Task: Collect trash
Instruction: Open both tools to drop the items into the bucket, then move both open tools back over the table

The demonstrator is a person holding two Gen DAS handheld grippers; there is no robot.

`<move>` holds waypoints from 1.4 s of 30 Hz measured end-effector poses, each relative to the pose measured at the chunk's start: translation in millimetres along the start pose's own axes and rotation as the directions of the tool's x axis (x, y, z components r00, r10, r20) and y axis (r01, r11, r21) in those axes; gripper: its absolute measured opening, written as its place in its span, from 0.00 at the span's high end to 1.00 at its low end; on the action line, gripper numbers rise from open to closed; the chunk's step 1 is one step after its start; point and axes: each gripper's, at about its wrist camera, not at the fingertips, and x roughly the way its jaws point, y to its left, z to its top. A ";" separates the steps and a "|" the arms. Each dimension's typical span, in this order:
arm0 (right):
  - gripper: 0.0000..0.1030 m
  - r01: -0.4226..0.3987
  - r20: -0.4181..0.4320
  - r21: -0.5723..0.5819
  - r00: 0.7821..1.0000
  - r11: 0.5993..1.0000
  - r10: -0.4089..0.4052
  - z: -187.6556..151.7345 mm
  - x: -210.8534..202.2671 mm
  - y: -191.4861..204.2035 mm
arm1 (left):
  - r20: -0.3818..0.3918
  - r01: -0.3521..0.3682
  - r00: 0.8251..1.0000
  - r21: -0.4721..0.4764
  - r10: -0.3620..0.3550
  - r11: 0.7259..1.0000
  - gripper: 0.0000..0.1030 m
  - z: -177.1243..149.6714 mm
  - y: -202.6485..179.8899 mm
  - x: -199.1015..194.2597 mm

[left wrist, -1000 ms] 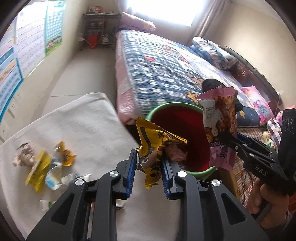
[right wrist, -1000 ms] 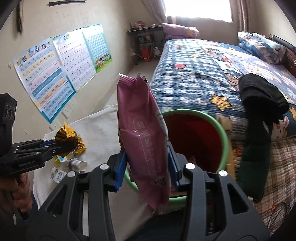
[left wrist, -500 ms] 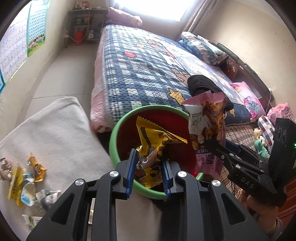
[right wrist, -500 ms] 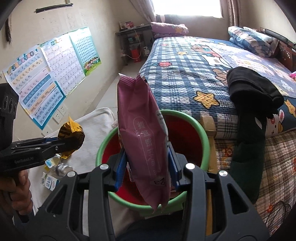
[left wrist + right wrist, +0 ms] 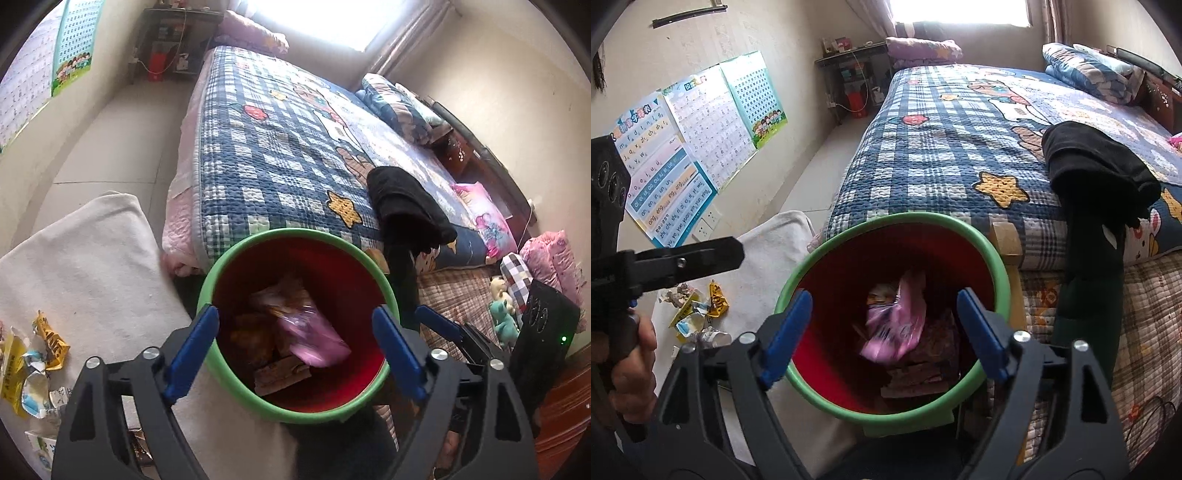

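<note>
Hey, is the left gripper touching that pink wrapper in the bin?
Apart. In the left wrist view the left gripper is opening, nothing between its fingers; the pink wrapper lies down inside the bin.

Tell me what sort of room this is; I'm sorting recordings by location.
Most likely a home bedroom: a bed with a checked quilt and pillows, learning charts on the wall, and a soft toy by the bed.
</note>
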 end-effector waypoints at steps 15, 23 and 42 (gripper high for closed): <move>0.05 -0.012 -0.016 -0.041 1.000 0.999 0.011 -17.7 -12.8 36.2 | 0.054 -0.081 0.995 -0.065 0.084 0.995 0.08 -24.9 33.7 -51.5; 0.05 -0.053 -0.026 -0.106 0.998 0.993 0.051 -25.4 -16.0 80.3 | 0.091 -0.142 0.984 -0.109 0.152 0.984 0.08 -50.1 68.5 -94.8; 0.05 -0.175 -0.085 -0.256 0.984 0.951 0.158 -41.3 4.0 195.0 | 0.127 -0.272 0.938 -0.307 0.323 0.912 0.08 -113.0 191.2 -190.2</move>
